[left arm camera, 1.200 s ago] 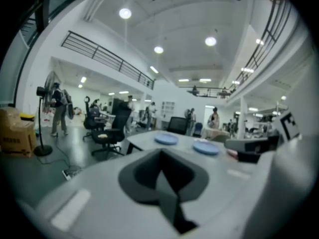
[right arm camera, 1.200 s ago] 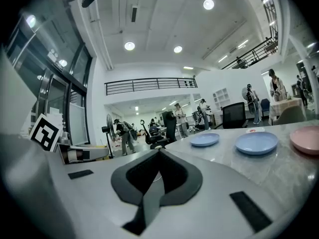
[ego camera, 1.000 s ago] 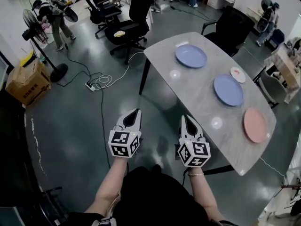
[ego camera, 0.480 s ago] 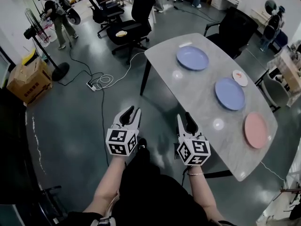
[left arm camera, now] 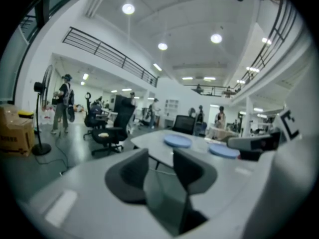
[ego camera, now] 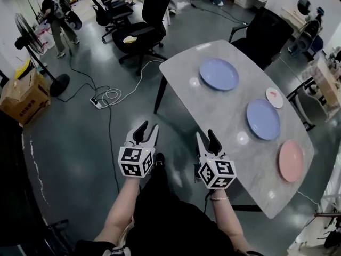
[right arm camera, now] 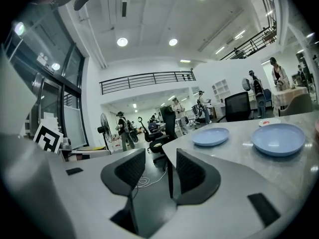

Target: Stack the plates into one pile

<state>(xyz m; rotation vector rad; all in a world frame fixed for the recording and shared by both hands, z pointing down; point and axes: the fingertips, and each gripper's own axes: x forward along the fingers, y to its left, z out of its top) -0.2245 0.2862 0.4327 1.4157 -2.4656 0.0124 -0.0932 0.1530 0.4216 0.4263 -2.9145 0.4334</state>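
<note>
Because each plate lies apart along the surface [ego camera: 224, 122], all stacking remains: far blue plate [ego camera: 218, 74], middle blue plate [ego camera: 263, 119], pink plate [ego camera: 291, 160], small white plate [ego camera: 274, 97]. Your left hand-held gripper [ego camera: 146, 132] and right hand-held gripper [ego camera: 205, 141], jaws just opened wide, hold nothing.

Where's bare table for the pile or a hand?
Free: table strip along its left edge, beside far blue plate and nearer blue plate; near corner below pink plate. Crowded: right edge, small white dish beside nearer blue plate.

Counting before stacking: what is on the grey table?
A far blue plate, a nearer blue plate, a pink plate and a small white dish lie apart on the table. Their undersides are covered.
</note>
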